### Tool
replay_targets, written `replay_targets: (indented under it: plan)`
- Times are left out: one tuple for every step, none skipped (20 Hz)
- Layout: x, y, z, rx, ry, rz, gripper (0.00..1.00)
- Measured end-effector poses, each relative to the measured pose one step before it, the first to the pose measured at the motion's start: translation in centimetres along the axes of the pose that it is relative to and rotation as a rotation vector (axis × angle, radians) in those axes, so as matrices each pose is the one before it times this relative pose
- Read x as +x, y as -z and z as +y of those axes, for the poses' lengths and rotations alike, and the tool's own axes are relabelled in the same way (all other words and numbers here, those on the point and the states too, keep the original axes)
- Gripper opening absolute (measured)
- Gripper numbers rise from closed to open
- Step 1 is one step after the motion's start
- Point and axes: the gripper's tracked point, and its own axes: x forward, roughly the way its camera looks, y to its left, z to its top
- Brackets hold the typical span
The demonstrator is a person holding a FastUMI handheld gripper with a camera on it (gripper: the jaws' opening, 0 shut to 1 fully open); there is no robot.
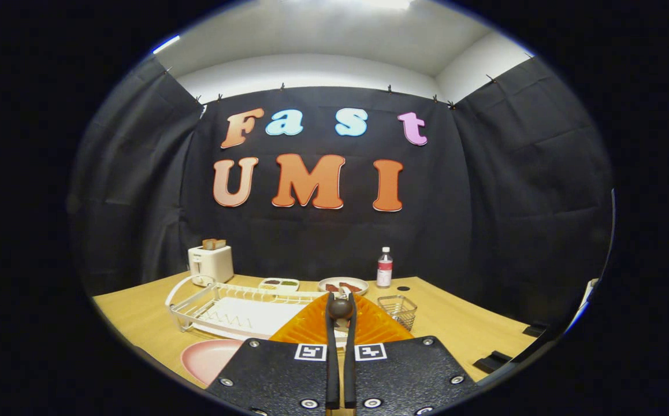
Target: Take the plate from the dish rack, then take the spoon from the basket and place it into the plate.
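Bright light pours from overhead, ceiling glaring white; the surface (pixel 138 315) glows evenly, shadows faint, focus crisp centrally, fisheye bending and softening the edges.

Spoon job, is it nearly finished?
Nearly. Done: the orange plate seems to lie out of the dish rack, and the spoon is out of the basket. In hand: the tool is shut on the spoon above the plate. Left: lowering it into the plate and letting go.
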Motion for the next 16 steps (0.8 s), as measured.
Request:
replay_targets:
  plan:
    - [-0.398,0.452,1.022,0.00801,-0.01520,0.00338,0.03]
    - [-0.389,0.351,1.139,0.00672,-0.01786,0.00304,0.03]
    - [-0.302,0.436,1.120,0.01106,-0.01737,0.00109,0.03]
    - [-0.237,0.605,0.994,0.00976,-0.01660,0.00794,0.03]
    - [-0.117,0.820,0.881,0.00689,-0.01310,0.01430,0.03]
    - [-0.001,0.608,0.771,0.00478,-0.01109,0.00880,0.03]
    - [0.058,0.475,0.796,-0.00022,-0.01248,0.00329,0.03]
    - [0.161,0.456,0.838,-0.00156,-0.01169,0.00272,0.03]
    - [0.031,0.559,0.826,-0.00117,-0.01285,0.00124,0.03]
    - [0.116,0.375,0.850,-0.00100,-0.01509,-0.00259,0.03]
    - [0.104,0.297,0.720,-0.00064,-0.01227,-0.00349,0.03]
    - [0.291,0.502,0.603,-0.00443,-0.01129,0.00014,0.03]
    - [0.295,0.588,0.586,-0.00702,-0.00884,0.00677,0.03]
    - [0.328,0.564,0.420,-0.00614,-0.00689,0.00508,0.03]
    - [0.347,0.323,0.269,-0.00497,-0.00438,0.00251,0.03]
    - [0.304,0.117,0.286,-0.00453,-0.00533,-0.00203,0.03]
